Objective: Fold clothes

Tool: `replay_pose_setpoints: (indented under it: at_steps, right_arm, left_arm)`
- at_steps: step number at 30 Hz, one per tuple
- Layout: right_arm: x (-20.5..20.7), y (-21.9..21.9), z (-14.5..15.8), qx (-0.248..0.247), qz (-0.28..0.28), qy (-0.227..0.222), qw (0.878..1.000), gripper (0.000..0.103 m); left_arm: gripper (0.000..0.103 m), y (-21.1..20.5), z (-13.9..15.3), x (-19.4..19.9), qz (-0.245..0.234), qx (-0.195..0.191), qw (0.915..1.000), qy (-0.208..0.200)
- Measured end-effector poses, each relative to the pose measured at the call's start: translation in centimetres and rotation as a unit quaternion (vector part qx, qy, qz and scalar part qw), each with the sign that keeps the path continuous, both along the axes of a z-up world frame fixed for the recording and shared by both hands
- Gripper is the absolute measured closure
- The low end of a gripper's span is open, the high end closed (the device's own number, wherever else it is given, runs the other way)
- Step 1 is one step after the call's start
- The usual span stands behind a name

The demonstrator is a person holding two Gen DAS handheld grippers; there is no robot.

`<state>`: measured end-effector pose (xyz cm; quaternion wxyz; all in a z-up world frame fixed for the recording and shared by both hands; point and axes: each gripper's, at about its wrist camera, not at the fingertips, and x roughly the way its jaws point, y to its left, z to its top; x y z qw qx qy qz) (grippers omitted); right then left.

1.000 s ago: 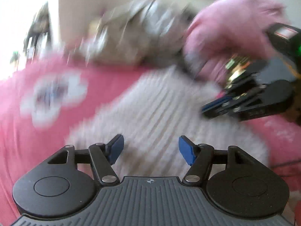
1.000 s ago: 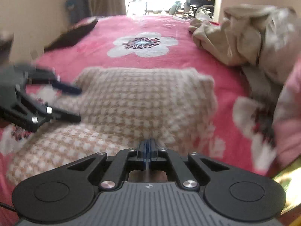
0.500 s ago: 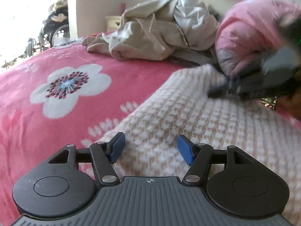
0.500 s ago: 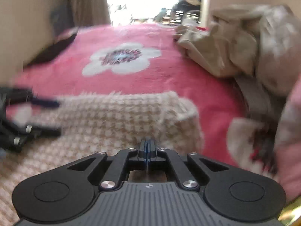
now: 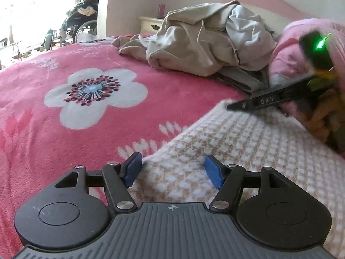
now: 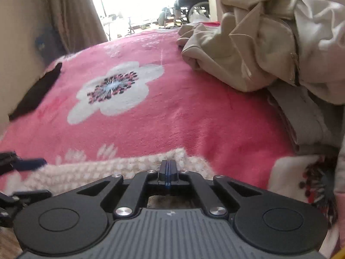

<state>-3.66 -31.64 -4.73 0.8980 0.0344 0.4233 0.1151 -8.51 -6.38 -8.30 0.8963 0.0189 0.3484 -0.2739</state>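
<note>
Only readable thing I can spot is "DAS", stamped in raised letters on the black finger of the right gripper [image 5: 228,107], over at about 3 o'clock in the left wrist view. Nothing else is legible.

I see a pink blanket [image 5: 168,90] with a large white flower [image 5: 94,99] covering the bed. Past it stands a cream nightstand [image 5: 151,24] against the wall, a wheelchair [image 5: 79,24] in the bright doorway, and a brown curtain [image 6: 71,15] hanging beside it.
</note>
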Motion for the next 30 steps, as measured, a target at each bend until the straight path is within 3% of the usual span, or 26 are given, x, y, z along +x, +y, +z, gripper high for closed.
replay_pose_setpoints:
  at_steps: [3,7,10,13,17,20,24,30]
  right_arm:
    - [-1.8,0.4,2.4,-0.010,0.007,-0.018,1.000,0.099]
    - [-5.9,0.2,5.8,0.041,0.048,-0.004,0.998,0.092]
    - [-9.2,0.8,7.2,0.052,0.089,0.021,0.994,0.089]
    - [-11.6,1.8,7.0,0.033,0.114,0.052,0.992,0.089]
    - [-13.4,2.4,4.1,-0.021,0.114,0.086,0.990,0.089]
    - [-14.1,2.1,3.1,-0.015,0.098,0.084,0.992,0.089]
    - [-14.2,1.7,4.3,0.003,0.093,0.090,0.992,0.088]
    - [-15.8,0.7,8.0,0.043,0.149,0.095,0.983,0.086]
  left_arm:
    - [0.038,0.2,1.0,0.3,0.013,0.001,0.9999,0.010]
    - [0.037,0.6,3.9,-0.5,0.044,0.000,0.9989,0.018]
    - [0.033,-0.4,6.6,-2.2,0.035,0.012,0.9992,0.011]
    - [0.033,-1.9,7.9,-4.3,0.008,0.010,0.9997,0.021]
    - [0.033,-4.5,6.8,-7.1,-0.042,0.028,0.9973,0.053]
    - [0.032,-6.3,4.5,-8.7,-0.060,0.066,0.9931,0.076]
    - [0.030,-6.7,3.9,-9.7,-0.044,0.083,0.9938,0.058]
    - [0.030,-7.1,4.4,-9.5,-0.022,0.094,0.9922,0.080]
